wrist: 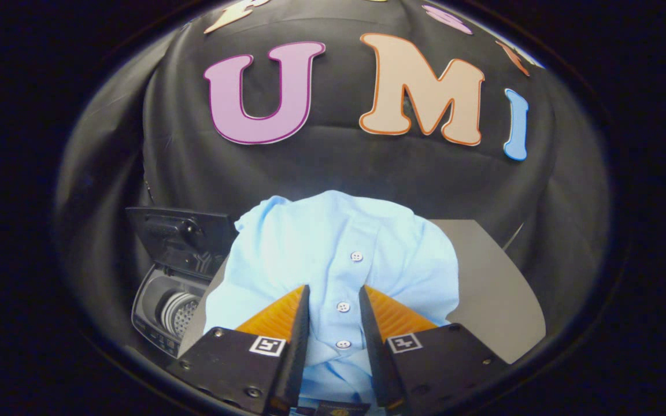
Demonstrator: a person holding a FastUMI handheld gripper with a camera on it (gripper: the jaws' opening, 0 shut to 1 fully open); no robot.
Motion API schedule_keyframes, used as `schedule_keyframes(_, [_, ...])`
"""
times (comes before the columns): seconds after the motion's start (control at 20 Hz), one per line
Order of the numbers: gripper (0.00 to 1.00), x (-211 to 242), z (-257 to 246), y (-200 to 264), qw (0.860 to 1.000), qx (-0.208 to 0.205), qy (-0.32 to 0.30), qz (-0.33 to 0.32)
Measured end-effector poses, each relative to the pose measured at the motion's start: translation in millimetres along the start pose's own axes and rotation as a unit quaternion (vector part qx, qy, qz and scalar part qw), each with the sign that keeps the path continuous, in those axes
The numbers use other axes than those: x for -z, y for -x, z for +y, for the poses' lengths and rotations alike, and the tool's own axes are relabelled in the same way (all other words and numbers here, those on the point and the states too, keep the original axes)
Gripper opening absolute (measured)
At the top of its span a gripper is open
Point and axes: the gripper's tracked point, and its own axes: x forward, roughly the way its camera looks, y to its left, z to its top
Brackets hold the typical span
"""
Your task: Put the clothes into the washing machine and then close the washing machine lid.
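Now, fingers [334, 297] clamping blue shirt [333, 254] — washing machine [174, 289] lid open

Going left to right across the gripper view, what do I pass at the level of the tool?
Washing machine with its lid raised → light blue shirt, its button placket pinched between the fingers of the tool → bare grey table.
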Motion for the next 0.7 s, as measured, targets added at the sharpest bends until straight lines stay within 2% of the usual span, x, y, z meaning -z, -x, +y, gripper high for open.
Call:
schedule_keyframes(0.15, [0.3,-2.0,7.2,1.1,1.0,0.013,0.019,-0.005])
schedule_keyframes(0.2, [0.2,-2.6,8.8,2.9,0.999,0.019,0.03,-0.01])
schedule_keyframes(0.25, [0.18,-2.7,9.7,4.1,0.999,0.027,0.036,-0.014])
schedule_keyframes(0.3, [0.12,-3.6,9.6,4.7,0.998,0.033,0.039,-0.02])
schedule_keyframes(0.55, [0.05,-5.8,24.6,9.2,0.998,0.025,0.036,-0.038])
schedule_keyframes(0.7, [0.02,-4.0,45.2,13.8,0.999,0.004,0.028,-0.041])
